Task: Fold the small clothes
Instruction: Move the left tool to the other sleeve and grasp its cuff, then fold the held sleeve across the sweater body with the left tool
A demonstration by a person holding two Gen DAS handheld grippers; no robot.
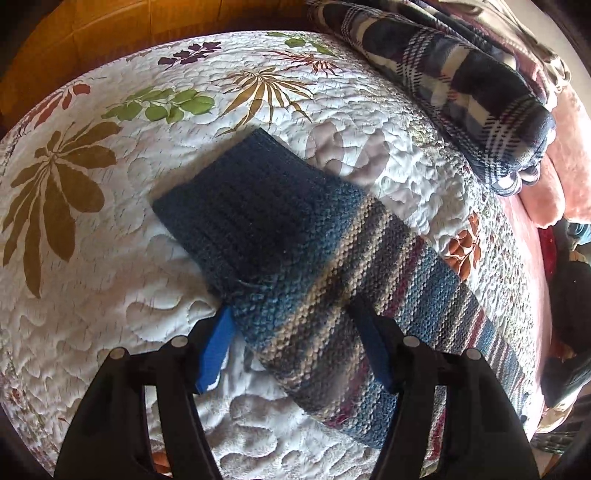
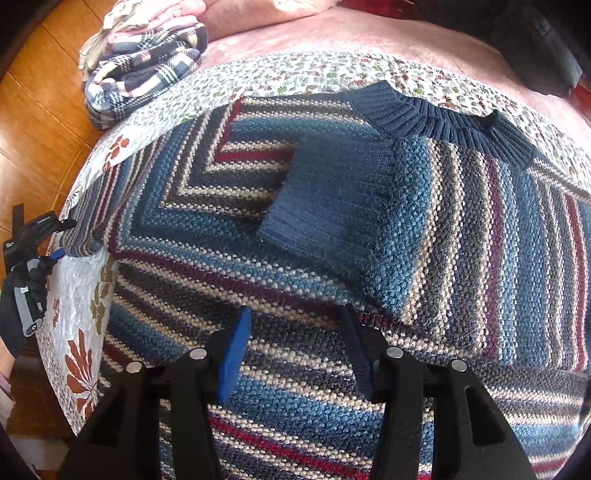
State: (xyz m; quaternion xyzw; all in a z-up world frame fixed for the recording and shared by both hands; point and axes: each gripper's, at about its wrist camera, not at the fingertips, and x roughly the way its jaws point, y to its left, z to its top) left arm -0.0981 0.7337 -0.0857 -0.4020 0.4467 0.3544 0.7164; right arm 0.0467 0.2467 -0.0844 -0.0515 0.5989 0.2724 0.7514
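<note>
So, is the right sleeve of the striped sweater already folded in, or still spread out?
Folded in: the right sleeve lies across the sweater body, cuff on the chest. The other sleeve still lies spread on the quilt.

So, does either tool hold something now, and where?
Nothing is held. The left tool straddles the sweater's sleeve, open; the right tool is open above the sweater.

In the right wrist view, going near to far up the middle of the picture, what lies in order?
Right gripper, jaws open → striped knitted sweater body → folded-in blue ribbed cuff → dark blue ribbed collar → small-flowered quilt edge → pink blanket.
</note>
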